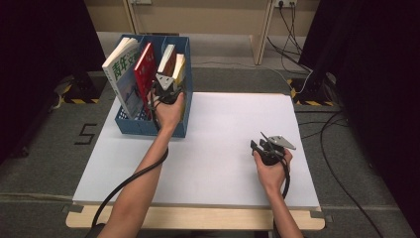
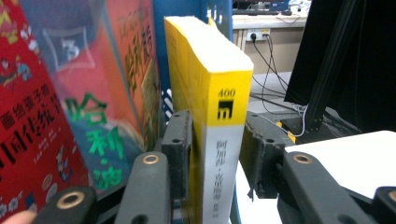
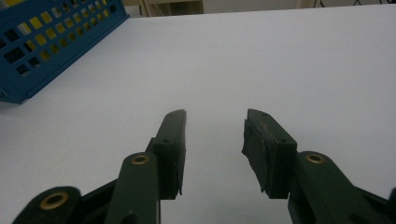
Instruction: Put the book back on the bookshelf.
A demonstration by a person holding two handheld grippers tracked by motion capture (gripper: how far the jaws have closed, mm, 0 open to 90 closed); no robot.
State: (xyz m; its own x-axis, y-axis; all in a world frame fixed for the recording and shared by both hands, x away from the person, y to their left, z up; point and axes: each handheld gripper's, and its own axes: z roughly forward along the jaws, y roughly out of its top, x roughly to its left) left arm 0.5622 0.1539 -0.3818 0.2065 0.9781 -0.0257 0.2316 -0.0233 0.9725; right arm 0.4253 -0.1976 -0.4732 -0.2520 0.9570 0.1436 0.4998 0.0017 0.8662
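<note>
Left claw (image 1: 167, 89), high view: reaches into the right end of the blue file basket (image 1: 130, 125) at the worktop's (image 1: 233, 148) far left corner, grey plate on top, cable trailing back along the forearm. Stands among upright books: a white-covered book (image 1: 121, 74) and a red book (image 1: 144, 67) lean in the left compartments, a yellow-edged book (image 1: 179, 67) sits just beyond the claw. Hard to tell from here whether the jaws touch anything. Right claw (image 1: 257, 145): held low over the bare white worktop, well apart from the basket, pointing left.

Left gripper view: left claw (image 2: 212, 149) straddles the spine of the yellow-edged book (image 2: 219, 93), one jaw on each side. Left jaw lies against the cover; right jaw looks just off the spine, though the gap is hard to judge. Red and orange book covers (image 2: 56, 107) stand close on the left, blue basket wall (image 2: 187, 11) behind.

Right gripper view: right claw (image 3: 212, 149) spread wide, nothing between the jaws, white worktop (image 3: 280, 60) beneath, corner of the blue basket (image 3: 42, 42) at upper left.
</note>
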